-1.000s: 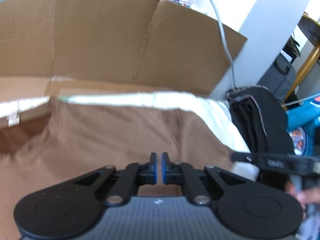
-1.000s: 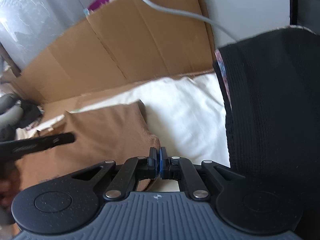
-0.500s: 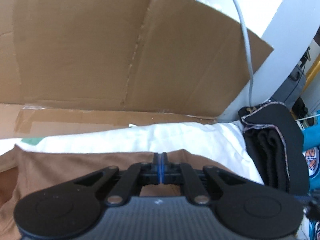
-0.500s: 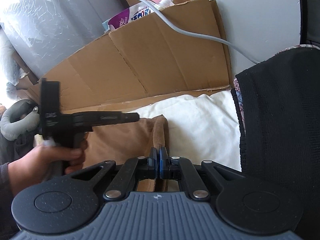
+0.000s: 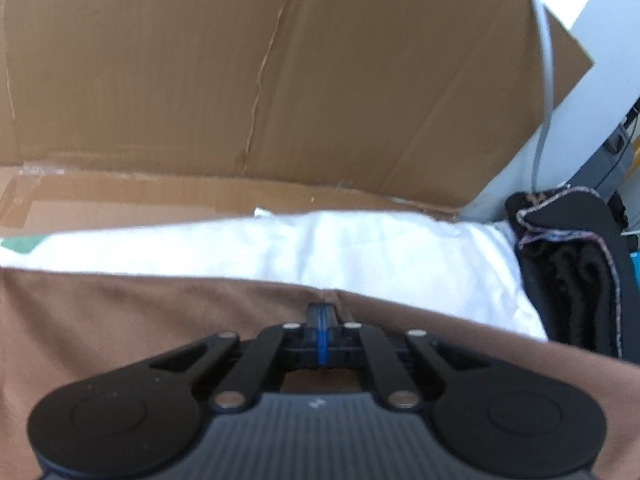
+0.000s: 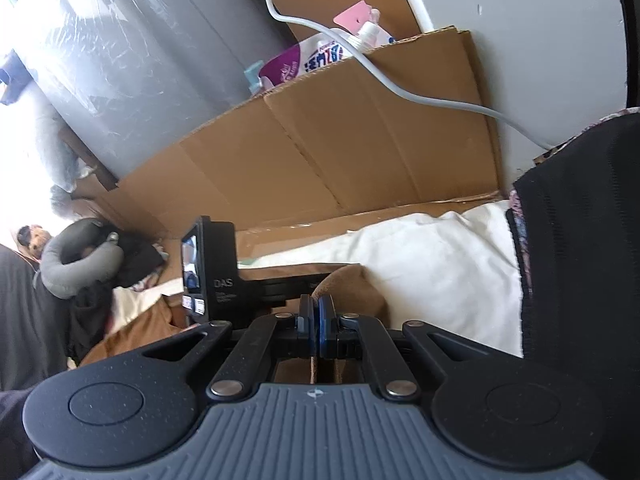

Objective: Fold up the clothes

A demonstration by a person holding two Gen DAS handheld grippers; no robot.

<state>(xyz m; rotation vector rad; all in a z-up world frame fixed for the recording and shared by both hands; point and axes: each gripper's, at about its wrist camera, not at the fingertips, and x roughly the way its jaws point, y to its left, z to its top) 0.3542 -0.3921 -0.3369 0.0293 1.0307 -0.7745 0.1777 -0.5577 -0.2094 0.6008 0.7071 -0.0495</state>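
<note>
Now the left gripper [image 5: 322,312] is clamped on the brown garment's [image 5: 120,320] upper edge, its fingers fully closed; a second ago they stood slightly apart above the cloth. The right gripper [image 6: 316,312] pinches a raised brown fold, as before, but higher. The garment lies on white bedding [image 5: 360,248], nearer the cardboard [image 5: 280,80] than earlier, beside folded black clothing [image 6: 580,240].

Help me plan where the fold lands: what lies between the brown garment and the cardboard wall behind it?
A white padded cover fills that stretch, then a flat strip of cardboard at the wall's foot; the left wrist view shows it.
</note>
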